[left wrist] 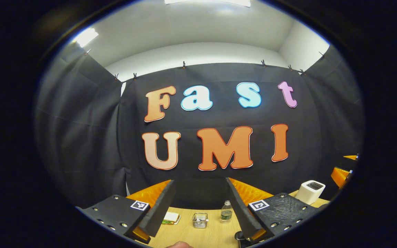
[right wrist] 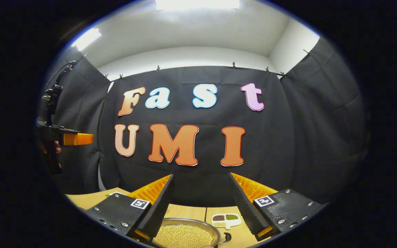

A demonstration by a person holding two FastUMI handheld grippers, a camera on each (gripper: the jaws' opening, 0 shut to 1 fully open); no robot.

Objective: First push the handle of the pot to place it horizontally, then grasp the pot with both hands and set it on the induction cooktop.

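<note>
A metal pot (right wrist: pixel 184 236) full of pale yellow grains sits on the wooden table (right wrist: pixel 188 210), low in the right gripper view. A small dark handle stub (right wrist: pixel 226 237) shows at its right rim. My right gripper (right wrist: pixel 200 176) hovers above and behind the pot, open, nothing between its fingers. My left gripper (left wrist: pixel 199 182) is also open and empty, held well above the table. It appears far left in the right gripper view (right wrist: pixel 76 139), held by a hand. Orange parts of the right gripper (left wrist: pixel 340 175) peek in at the right edge of the left gripper view.
Beyond the pot lies a white divided dish (right wrist: pixel 226 219) of beans. In the left gripper view the table (left wrist: pixel 202 237) carries a sandwich (left wrist: pixel 171 217), a small glass container (left wrist: pixel 199 220), a water bottle (left wrist: pixel 226 210) and a white appliance (left wrist: pixel 310 192). A small dark object (left wrist: pixel 238 236) lies by the right finger.
</note>
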